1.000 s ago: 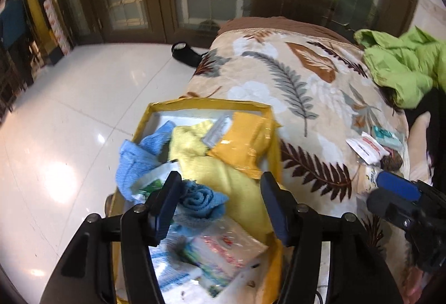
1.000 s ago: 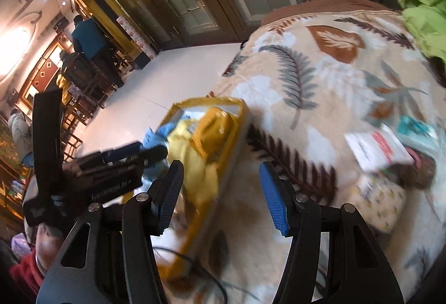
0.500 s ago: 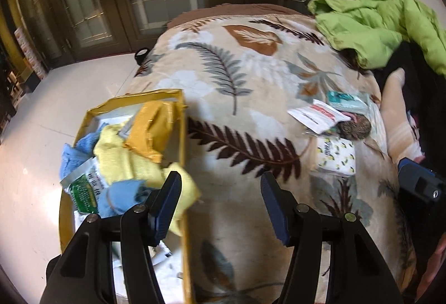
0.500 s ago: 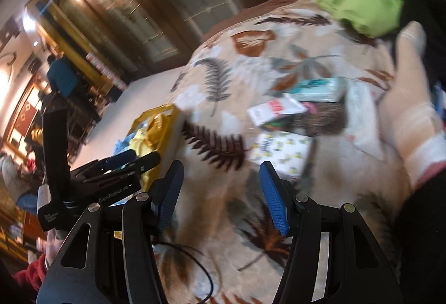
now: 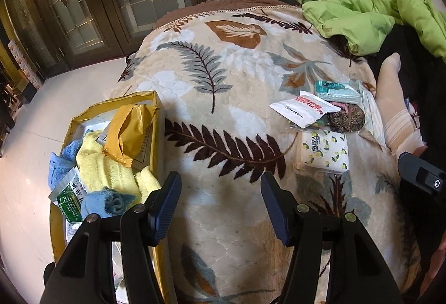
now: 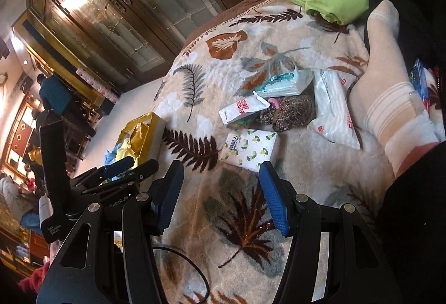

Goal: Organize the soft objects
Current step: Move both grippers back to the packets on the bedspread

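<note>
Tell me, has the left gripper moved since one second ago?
Yes. The left gripper moved from above the yellow box rightward over the leaf blanket.

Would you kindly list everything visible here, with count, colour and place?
box: one, yellow, beside blanket's left edge
towels: several, yellow and blue, in box
yellow mailer bag: one, in box
leaf-print blanket: one, beige, under the packets
lemon-print tissue pack: one, white, on blanket
glove packet: one, white and red, on blanket
teal pack: one, behind glove packet
jacket: one, green, far right
socked foot: one, white, right
left gripper: open, empty
right gripper: open, empty
</note>
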`<state>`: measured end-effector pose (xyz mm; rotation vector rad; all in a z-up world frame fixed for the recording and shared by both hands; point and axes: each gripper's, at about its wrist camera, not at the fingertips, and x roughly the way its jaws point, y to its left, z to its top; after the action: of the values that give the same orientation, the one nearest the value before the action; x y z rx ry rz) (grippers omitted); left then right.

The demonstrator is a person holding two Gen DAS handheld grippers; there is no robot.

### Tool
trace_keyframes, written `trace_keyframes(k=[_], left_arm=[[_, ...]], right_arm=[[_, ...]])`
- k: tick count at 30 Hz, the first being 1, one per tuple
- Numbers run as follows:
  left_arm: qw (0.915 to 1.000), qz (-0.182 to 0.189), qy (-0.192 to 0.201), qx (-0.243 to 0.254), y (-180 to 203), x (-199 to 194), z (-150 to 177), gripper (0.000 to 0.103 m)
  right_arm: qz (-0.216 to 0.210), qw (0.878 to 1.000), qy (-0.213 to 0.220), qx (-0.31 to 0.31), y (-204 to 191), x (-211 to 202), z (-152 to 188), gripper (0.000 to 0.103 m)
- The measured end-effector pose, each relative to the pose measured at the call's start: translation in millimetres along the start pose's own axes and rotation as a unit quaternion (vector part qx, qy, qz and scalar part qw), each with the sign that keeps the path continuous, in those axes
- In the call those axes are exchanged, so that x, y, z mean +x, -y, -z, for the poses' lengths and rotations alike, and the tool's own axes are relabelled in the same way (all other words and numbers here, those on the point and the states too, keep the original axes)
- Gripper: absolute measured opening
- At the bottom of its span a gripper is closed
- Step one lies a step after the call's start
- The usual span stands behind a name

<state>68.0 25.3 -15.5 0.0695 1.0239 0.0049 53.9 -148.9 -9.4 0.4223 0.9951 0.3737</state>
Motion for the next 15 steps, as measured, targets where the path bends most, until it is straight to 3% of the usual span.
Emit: trace_keyframes(k=[8,15], left_arm=[[0.9999,0.004,-0.013,0.000,4,11,-3,0.059],[0.9988,0.031,-0.035,-0.010,8,29,-15,0.059]], right_arm=[[0.006,1.000,-0.008,0.009,8,9,1,0.057],[0.025,0.999,-0.023,0.014,17,26,2,0.057]])
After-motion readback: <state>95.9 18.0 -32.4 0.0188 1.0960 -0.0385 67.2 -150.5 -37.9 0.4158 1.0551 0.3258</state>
